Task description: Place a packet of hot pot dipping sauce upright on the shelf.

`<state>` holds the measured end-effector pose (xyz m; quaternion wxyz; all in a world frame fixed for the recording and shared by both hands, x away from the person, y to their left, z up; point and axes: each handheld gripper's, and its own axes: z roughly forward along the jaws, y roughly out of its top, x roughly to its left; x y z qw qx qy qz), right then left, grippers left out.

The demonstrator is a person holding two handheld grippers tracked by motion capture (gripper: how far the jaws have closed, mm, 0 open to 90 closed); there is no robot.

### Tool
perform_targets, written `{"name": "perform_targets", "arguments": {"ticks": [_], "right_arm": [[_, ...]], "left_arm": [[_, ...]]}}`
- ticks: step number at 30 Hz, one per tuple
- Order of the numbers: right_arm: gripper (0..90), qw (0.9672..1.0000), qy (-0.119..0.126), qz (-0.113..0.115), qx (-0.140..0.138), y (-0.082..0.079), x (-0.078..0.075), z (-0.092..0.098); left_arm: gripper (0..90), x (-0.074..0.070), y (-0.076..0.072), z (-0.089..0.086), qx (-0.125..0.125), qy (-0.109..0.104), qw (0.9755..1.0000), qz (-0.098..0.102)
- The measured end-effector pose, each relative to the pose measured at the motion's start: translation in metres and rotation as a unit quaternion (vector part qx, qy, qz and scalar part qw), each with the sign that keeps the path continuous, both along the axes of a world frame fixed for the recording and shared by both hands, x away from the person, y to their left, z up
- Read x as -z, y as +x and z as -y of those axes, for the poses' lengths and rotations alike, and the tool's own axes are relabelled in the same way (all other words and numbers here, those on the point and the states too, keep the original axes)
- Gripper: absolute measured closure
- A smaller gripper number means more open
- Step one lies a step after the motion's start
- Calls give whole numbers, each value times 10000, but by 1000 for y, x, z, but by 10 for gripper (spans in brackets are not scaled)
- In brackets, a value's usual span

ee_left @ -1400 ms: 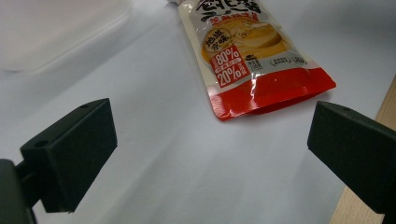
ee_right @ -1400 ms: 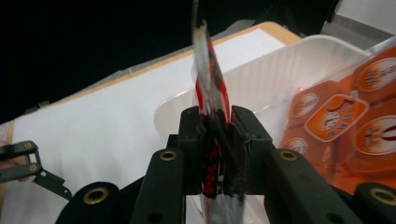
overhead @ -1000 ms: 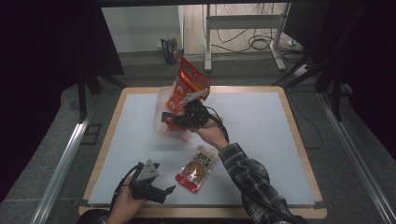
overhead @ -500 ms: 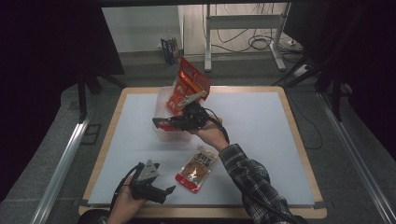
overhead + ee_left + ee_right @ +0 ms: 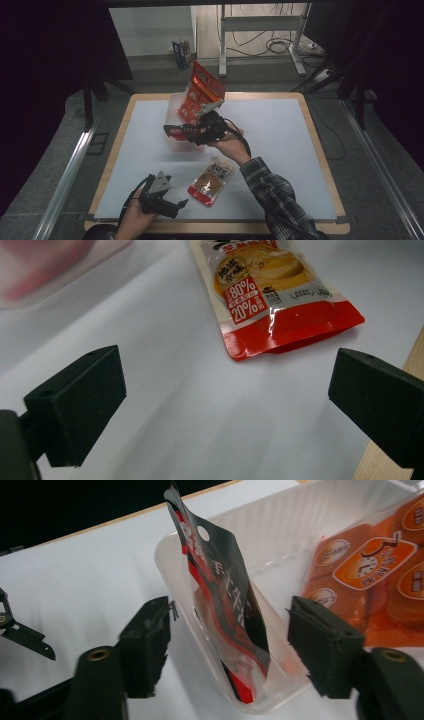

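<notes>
- My right gripper (image 5: 227, 645) is at the clear plastic tray (image 5: 280, 545); its jaws have just been spreading and now stand apart, one on each side of the tray's near wall, pressing nothing.
- Between them the dark red-and-black pouch (image 5: 225, 605) stands upright inside the tray, leaning on that wall (free of both pads).
- The orange snack bag (image 5: 200, 95) stands in the tray's far end.
- My left gripper (image 5: 162, 200) rests nearer me than the tray, jaws spread wide over the white surface (image 5: 175, 405).
- The sauce pouch (image 5: 270, 290) lies flat between tray and near edge.
</notes>
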<state>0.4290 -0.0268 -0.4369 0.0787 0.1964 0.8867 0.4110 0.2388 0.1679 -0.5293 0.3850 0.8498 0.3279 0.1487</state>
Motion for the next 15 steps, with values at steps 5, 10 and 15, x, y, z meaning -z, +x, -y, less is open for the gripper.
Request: {"name": "perform_targets", "arguments": {"ticks": [5,10,15], "right_arm": [[213,10000,18,22,20,-3,3,4],[145,10000,63,-21,34,-8,7,9],[113,9999,104,-42,1,-15,7,17]], "left_arm": [[18,1,0,1,0,33,10000,-3],[19,1,0,1,-2,74,10000,5],[22,1,0,1,-4,94,10000,-17]]}}
